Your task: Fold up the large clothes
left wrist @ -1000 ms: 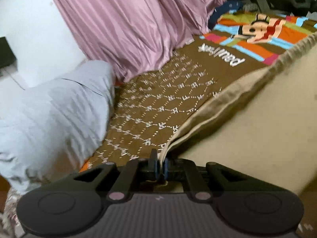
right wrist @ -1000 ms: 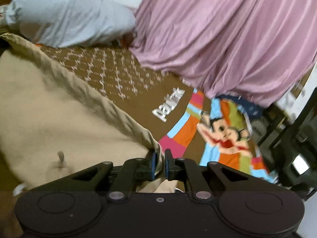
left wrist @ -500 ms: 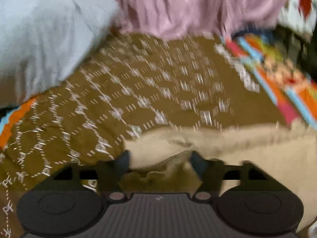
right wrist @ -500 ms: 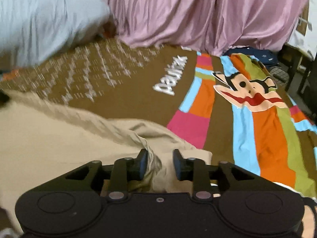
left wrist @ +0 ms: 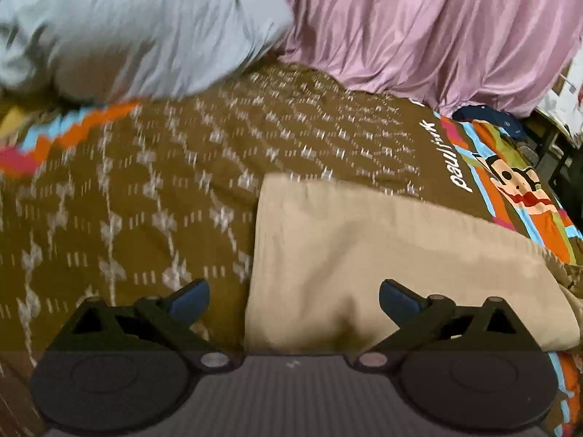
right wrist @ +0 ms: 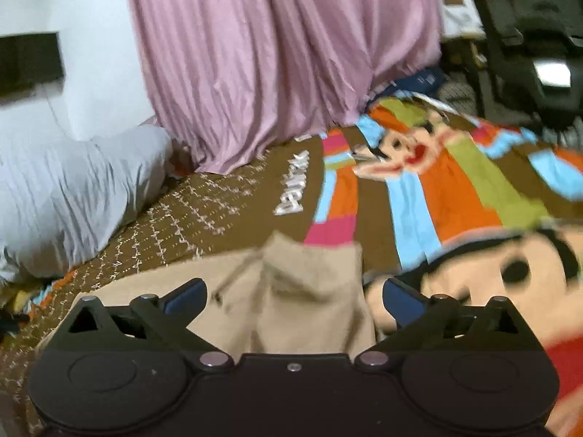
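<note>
Tan garment lies folded on the brown bedspread; we hold our left gripper and right gripper wide apart and empty. Another fold probably remains.

Tan garment flat on brown bedspread (left gripper spread wide above).

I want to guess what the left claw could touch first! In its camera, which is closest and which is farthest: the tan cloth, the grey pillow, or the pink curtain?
1. Tan cloth: right in front, partly between the open left claw fingers.
2. Grey pillow: far left.
3. Pink curtain: back right, behind the pillow's end.
</note>
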Demonstrator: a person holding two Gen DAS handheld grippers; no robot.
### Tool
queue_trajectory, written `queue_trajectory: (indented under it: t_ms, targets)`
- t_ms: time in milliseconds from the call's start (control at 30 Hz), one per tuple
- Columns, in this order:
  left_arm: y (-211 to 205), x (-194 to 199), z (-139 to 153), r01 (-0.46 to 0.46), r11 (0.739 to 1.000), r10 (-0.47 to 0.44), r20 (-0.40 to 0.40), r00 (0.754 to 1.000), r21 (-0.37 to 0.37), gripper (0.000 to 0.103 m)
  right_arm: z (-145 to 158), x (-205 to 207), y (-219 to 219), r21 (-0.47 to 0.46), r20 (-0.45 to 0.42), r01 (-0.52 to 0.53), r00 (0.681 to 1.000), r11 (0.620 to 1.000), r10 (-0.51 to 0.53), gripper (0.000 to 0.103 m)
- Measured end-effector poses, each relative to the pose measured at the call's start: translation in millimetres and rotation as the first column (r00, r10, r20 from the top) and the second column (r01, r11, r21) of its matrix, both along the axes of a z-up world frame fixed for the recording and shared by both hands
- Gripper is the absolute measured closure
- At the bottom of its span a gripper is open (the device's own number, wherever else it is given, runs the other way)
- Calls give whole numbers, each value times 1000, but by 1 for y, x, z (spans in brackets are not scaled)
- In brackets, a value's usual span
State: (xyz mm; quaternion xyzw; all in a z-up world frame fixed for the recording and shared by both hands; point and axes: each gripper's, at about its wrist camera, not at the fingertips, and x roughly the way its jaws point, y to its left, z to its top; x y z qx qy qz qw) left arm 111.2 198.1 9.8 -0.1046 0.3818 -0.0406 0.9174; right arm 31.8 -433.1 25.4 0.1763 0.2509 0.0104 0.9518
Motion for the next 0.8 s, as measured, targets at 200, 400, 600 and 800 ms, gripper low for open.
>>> queue_trajectory:
  t_ms: [200, 400, 600, 800]
  targets:
    - [12, -3, -35, -75, 992, 67, -79, 995, -98, 28, -35, -13, 6, 23, -63, 69, 996, 997, -67, 24]
    - [2, -5, -38, -32, 999, 30, -43, 999, -40, 84, -46, -3, 11, 57, -36, 39, 999, 998, -37, 77]
    - [-3, -22, -12, -37, 998, 43, 149, 988, -42, 91, -28, -19, 11, -12, 111, 107, 988, 994, -105, 102]
    - [-9, -5, -30, -40, 998, 41, -39, 998, 39, 90, -33, -11, 10, -72, 27, 114, 993, 991, -113, 100]
